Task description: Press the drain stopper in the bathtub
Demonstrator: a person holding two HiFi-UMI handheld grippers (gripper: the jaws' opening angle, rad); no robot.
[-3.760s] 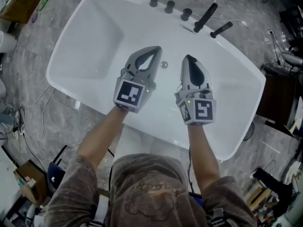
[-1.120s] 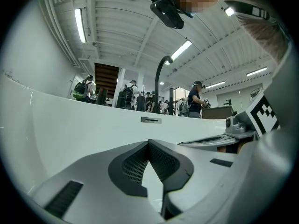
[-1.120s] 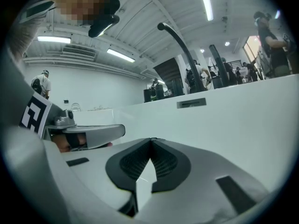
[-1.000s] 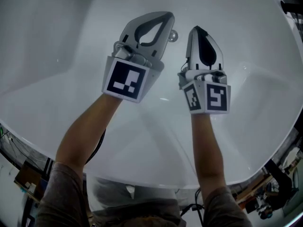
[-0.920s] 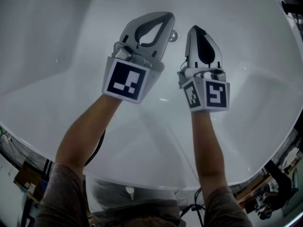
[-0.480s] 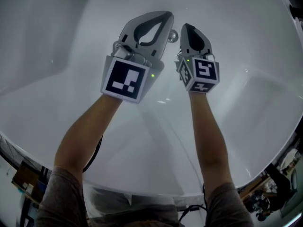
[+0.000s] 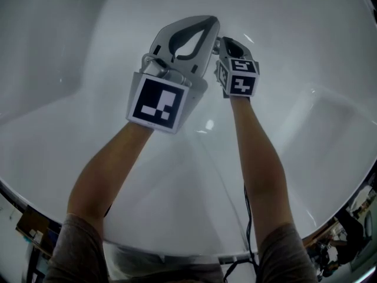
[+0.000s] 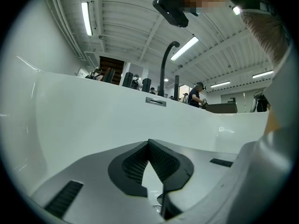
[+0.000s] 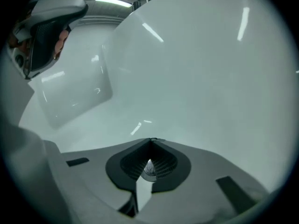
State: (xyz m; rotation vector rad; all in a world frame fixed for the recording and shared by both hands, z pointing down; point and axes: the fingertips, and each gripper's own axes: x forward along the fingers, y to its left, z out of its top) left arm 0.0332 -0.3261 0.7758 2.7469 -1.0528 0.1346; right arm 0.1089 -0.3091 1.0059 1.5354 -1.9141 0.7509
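Note:
The chrome drain stopper (image 9: 148,169) shows through the teardrop gap behind my right gripper's (image 9: 150,140) tips, low on the white bathtub (image 9: 201,69) floor. That gripper is shut and holds nothing; whether it touches the stopper I cannot tell. In the head view the right gripper (image 7: 224,40) points steeply down into the bathtub (image 7: 82,158) and hides the stopper. My left gripper (image 7: 211,22) hovers just left of it, shut and empty. Its jaws (image 8: 148,142) face the far tub wall.
On the far tub rim stand a curved black faucet (image 8: 164,68) and dark knobs (image 8: 127,79), with an overflow plate (image 8: 155,101) on the wall below. The left gripper's body (image 9: 44,29) looms at the upper left of the right gripper view. Clutter lies beyond the tub's near edge (image 7: 347,229).
My right gripper has moved forward and left, tipping nose-down over the stopper, which is now covered in the head view. The left gripper has hardly moved.

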